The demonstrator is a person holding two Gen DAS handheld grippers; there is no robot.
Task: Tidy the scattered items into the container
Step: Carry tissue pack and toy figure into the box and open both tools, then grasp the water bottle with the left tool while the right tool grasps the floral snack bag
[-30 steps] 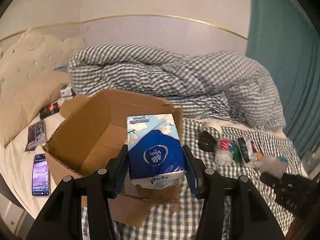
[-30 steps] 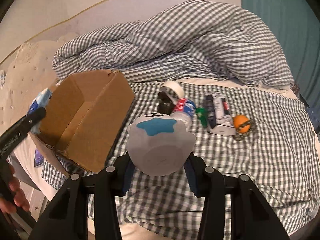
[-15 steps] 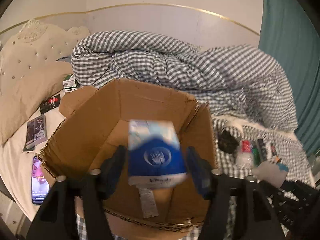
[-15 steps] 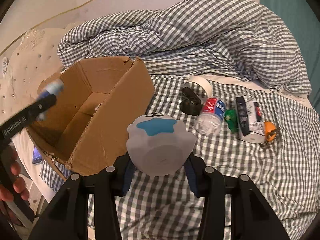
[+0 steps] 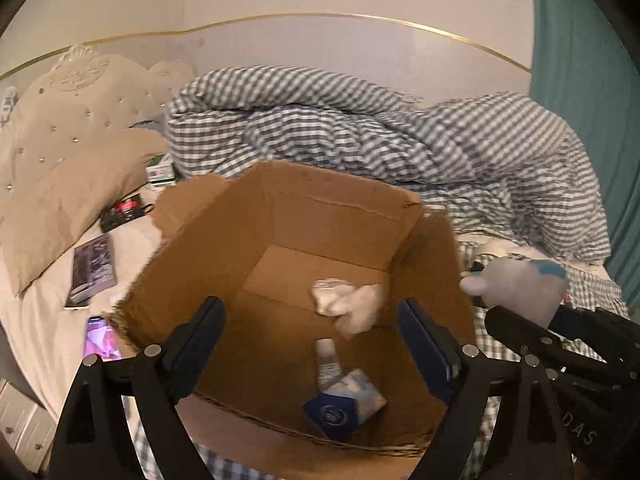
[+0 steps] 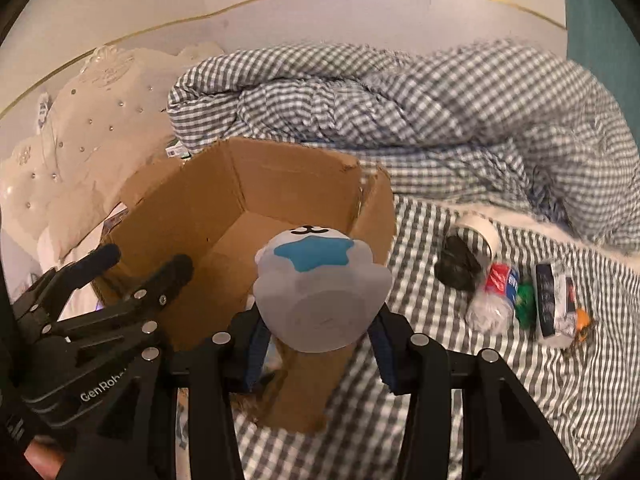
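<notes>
An open cardboard box sits on the checked bed. My left gripper hangs over it, jaws opening wide, nothing between them. The blue tissue pack lies on the box floor near the front wall, beside a small bottle and a crumpled cream cloth. My right gripper is shut on a pale grey plush toy with a blue star, held just above the box's right wall. The left gripper shows at the left of the right wrist view.
On the sheet right of the box lie a tape roll, a black pouch, a crushed plastic bottle, a green item, a small carton and an orange thing. A rumpled duvet lies behind; phones and pillows left.
The left jaws spread and the tissue pack dropped into the box. The right gripper carried the plush toy left, up to the box's right wall.
</notes>
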